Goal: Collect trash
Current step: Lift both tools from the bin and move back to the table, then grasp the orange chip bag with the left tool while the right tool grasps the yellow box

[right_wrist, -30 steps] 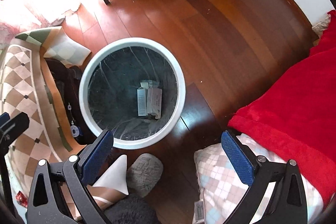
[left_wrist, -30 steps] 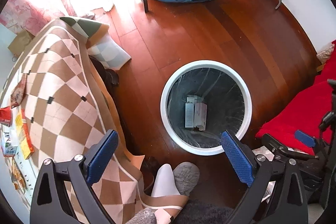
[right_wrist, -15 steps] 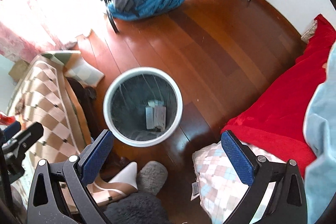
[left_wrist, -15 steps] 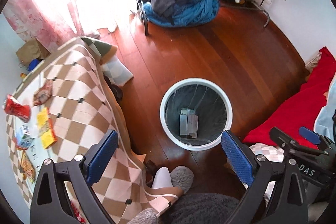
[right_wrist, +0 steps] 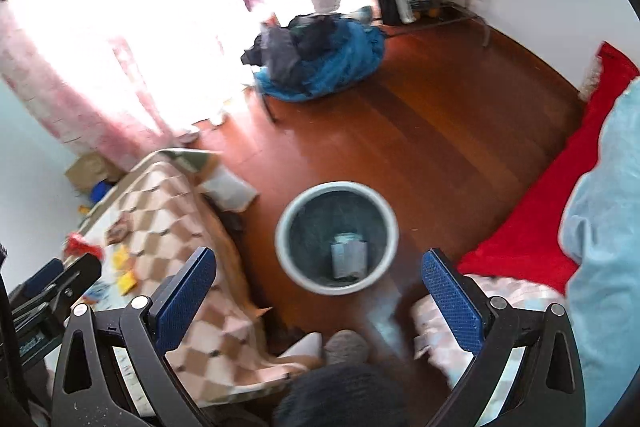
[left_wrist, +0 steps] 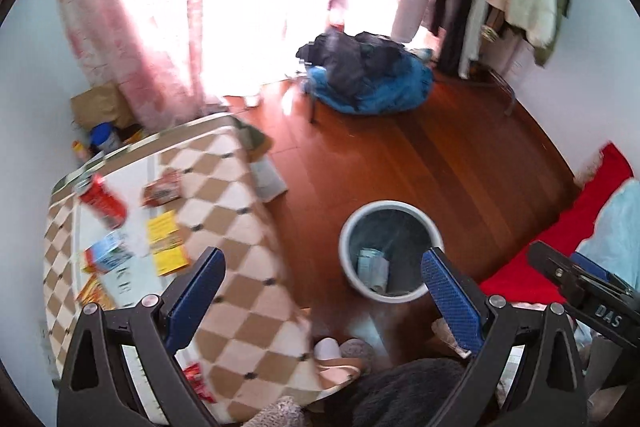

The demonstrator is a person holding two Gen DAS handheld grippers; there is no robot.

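1. While both hovered high, the left gripper [left_wrist: 322, 277] and right gripper [right_wrist: 318, 277] were spread wide, holding nothing.
2. At 12 o'clock stood the round white-rimmed trash bin [right_wrist: 337, 238] on the wooden floor [right_wrist: 440, 131], pale crumpled packaging [right_wrist: 348, 255] inside.
3. At 10 o'clock, a red can [left_wrist: 102, 201] and yellow wrappers [left_wrist: 166, 241] lay on the checkered tablecloth [left_wrist: 240, 227].

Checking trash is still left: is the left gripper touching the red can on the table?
Apart. Left wrist view: open left gripper holds nothing; red can lies farther off.

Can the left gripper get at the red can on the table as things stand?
Probably yes. The left gripper is open and empty, and the red can lies exposed on the table, with nothing above it.
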